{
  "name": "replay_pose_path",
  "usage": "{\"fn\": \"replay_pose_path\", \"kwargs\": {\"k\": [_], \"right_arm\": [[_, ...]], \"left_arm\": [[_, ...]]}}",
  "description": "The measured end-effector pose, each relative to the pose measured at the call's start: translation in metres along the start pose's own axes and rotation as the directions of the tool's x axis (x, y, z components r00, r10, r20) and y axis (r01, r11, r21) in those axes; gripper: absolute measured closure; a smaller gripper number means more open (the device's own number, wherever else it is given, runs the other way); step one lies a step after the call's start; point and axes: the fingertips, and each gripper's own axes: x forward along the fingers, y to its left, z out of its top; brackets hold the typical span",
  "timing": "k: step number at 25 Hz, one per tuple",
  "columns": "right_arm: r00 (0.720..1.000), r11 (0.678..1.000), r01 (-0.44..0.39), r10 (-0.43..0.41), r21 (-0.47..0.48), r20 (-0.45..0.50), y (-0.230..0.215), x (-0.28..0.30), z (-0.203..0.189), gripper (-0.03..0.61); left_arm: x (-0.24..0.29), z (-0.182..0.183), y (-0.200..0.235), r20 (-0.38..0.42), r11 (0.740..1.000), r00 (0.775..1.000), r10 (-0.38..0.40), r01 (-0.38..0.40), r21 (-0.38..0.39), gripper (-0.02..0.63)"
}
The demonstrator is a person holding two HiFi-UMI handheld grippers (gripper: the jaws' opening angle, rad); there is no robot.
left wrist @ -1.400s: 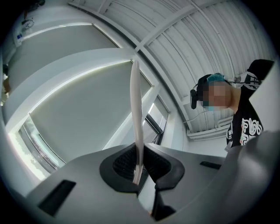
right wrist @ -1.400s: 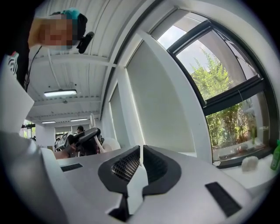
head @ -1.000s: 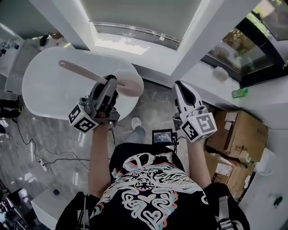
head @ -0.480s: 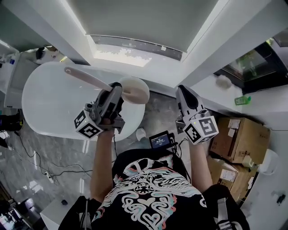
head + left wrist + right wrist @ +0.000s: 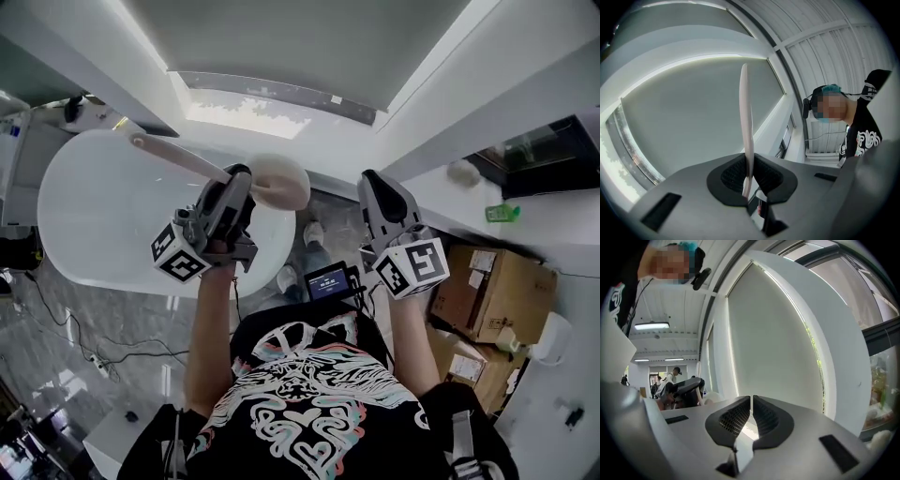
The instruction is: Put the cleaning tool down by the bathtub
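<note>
Cleaning tool (image 5: 192,162), long pale handle with round cream pad head, clamped by the handle between closed jaws of left gripper (image 5: 242,178), held above white oval bathtub (image 5: 103,216). Right gripper (image 5: 375,183) pressed together, empty, just right of the tub.

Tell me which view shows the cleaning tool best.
Head view: the whole cleaning tool shows, long handle and round pale head, clamped in the left hand-held gripper over the bathtub. Left gripper view gives only the handle edge-on between the jaws. Right gripper view barely shows it.
</note>
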Motion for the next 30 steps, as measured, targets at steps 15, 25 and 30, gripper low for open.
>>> {"fn": "replay_pose_path", "kwargs": {"k": [15,25,30], "right_arm": [[0.992,0.980,-0.114,0.104,-0.165,-0.067,-0.077,0.131,-0.010,0.537],[0.983,0.981,-0.127,0.104,-0.148,-0.150,-0.122,0.203,-0.068,0.537],[0.982,0.982,-0.114,0.089,-0.153,-0.165,-0.123,0.208,-0.080,0.537]], "left_arm": [[0.077,0.012,0.127,0.086,0.992,0.989,0.121,-0.119,-0.031,0.572],[0.090,-0.003,0.224,0.113,0.978,0.972,0.205,-0.197,-0.075,0.572],[0.080,-0.011,0.232,0.114,0.971,0.967,0.226,-0.215,-0.100,0.572]]}}
